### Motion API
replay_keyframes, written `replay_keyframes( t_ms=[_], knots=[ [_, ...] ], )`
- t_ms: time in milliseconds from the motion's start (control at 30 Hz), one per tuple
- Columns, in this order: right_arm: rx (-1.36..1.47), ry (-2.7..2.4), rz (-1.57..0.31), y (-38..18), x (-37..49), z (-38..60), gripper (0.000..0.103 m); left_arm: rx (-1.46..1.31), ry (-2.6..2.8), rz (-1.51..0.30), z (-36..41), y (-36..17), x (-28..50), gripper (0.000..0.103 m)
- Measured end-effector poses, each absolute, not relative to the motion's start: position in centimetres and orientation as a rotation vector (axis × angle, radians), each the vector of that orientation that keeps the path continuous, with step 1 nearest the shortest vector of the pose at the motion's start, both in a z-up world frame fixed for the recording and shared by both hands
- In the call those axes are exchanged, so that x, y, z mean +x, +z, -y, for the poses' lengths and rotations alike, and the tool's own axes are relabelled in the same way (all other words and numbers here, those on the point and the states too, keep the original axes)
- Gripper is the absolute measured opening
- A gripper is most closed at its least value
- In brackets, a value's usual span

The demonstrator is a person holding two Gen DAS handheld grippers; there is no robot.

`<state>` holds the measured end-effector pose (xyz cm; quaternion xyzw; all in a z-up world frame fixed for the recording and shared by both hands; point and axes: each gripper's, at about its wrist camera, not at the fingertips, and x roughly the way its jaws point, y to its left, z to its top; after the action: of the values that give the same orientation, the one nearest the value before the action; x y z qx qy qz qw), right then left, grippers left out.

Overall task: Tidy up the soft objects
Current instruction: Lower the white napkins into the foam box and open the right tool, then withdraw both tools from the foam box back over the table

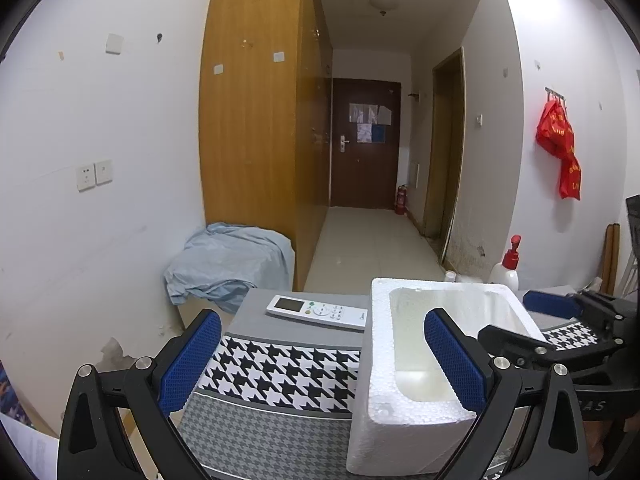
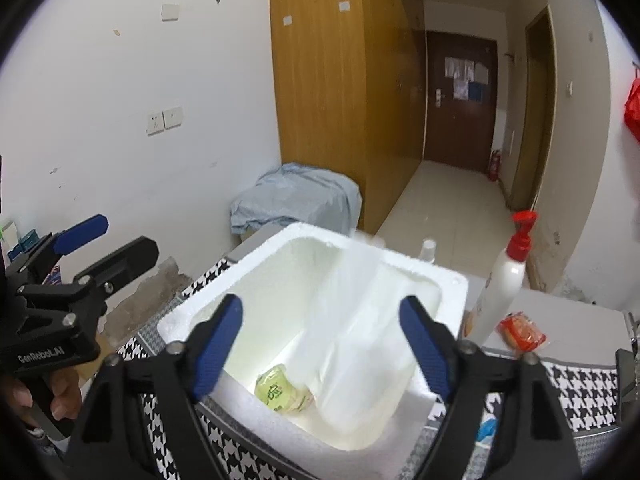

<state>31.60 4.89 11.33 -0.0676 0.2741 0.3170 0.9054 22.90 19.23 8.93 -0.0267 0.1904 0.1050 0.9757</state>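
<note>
The right gripper hangs over the foam box, jaws wide and empty; a green soft packet lies inside. Lift clear before reaching for the red packet on the desk. The left gripper is also open, holding nothing.

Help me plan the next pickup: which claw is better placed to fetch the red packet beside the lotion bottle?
Right. The red packet lies just right of the open right claw, near the foam box; it doesn't show in the left claw view.
</note>
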Motion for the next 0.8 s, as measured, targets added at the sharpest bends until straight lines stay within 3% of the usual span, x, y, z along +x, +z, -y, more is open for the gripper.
replay_keyframes(
  t_ms=[800],
  knots=[
    [-0.105,0.622,-0.526,12.7,29.6,-1.0,0.085,-0.027,0.188,-0.365,-16.7,10.4,20.9,0.102]
  ],
)
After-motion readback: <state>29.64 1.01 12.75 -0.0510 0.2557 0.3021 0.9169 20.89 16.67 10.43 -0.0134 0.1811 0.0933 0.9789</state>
